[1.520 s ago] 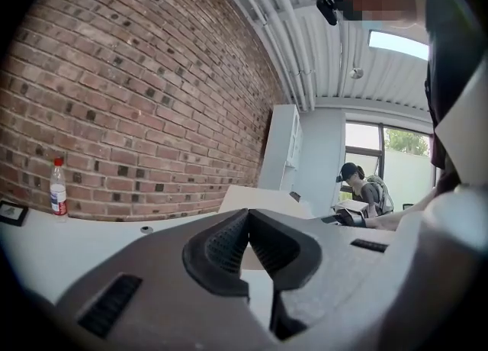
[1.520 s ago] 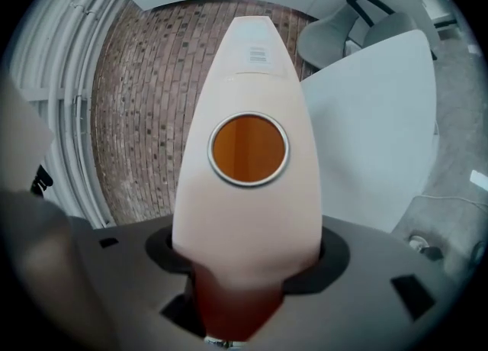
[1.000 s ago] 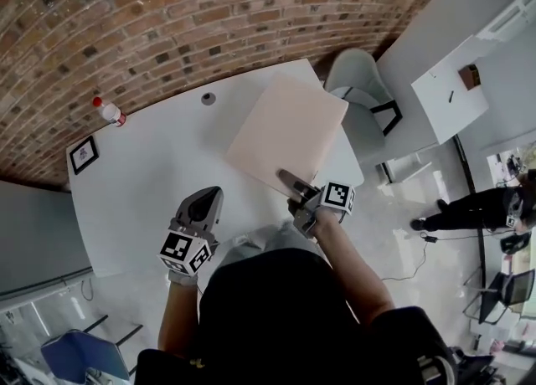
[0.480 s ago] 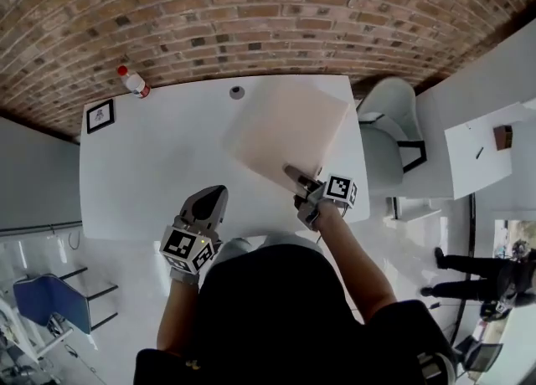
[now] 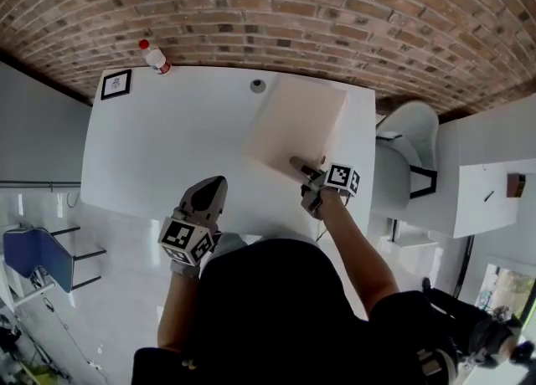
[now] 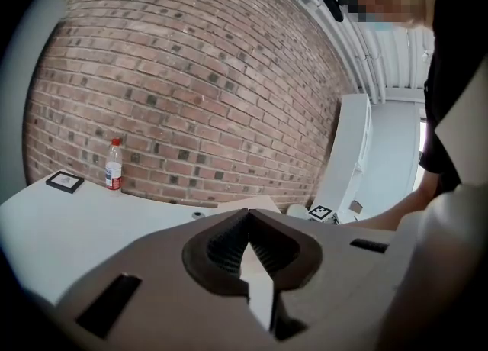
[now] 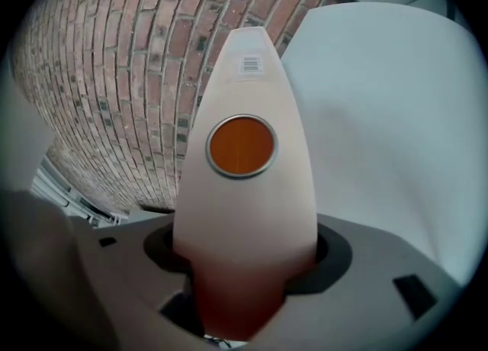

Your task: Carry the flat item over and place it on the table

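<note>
Pale peach in colour, the flat board sits over the right part of the white bench, reaching from near the bench's far edge back toward the person. The right gripper has it by the near edge. In the right gripper view the jaws are clamped on the board from both sides across its thickness, and it runs straight out between them. That view shows the board's narrow side, which carries an orange disc in a metal ring and, farther out, a small barcode label. From the head view I cannot tell whether the board lies flat on the bench or is held a little tilted above it.

The left gripper hovers at the near edge of the bench, well apart from the board. Its jaws are together at the tips with nothing between them.

At the far left corner of the bench, a clear bottle with a red cap stands upright by the brick wall, and a black-framed marker card lies just beside it. A small grey disc sits in the bench top near the far edge, close to the board's far corner. A white chair stands off the bench's right end.
</note>
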The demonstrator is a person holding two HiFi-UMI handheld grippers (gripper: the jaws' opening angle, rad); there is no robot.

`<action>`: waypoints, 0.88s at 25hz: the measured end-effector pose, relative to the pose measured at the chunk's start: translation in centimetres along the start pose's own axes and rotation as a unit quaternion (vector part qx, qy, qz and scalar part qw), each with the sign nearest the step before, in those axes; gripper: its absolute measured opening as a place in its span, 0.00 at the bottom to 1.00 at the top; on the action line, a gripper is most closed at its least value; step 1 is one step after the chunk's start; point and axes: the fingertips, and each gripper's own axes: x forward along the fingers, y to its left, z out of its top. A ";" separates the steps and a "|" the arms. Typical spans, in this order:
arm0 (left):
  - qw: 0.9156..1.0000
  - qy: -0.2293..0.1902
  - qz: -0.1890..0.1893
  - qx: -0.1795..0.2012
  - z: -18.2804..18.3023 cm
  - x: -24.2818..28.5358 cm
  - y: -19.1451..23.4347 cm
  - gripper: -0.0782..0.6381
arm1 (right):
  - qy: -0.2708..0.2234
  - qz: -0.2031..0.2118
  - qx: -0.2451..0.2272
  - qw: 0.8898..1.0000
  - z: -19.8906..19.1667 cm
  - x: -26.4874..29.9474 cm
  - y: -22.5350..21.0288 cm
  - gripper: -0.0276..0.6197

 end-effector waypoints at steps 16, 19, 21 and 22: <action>0.998 0.012 0.049 -0.024 -1.5 0.8 0.1 0.12 | 0.041 -0.054 -0.077 0.995 4.0 1.5 -3.9 0.65; 0.998 0.012 0.052 -0.026 -1.6 0.9 0.0 0.12 | 0.041 -0.073 -0.085 0.993 4.3 1.3 -4.9 0.69; 0.998 0.013 0.052 -0.027 -1.8 0.8 0.0 0.12 | 0.041 -0.087 -0.091 0.991 4.4 1.1 -5.5 0.70; 0.998 0.014 0.053 -0.027 -1.9 0.8 0.0 0.12 | 0.041 -0.095 -0.094 0.990 4.4 1.0 -5.8 0.71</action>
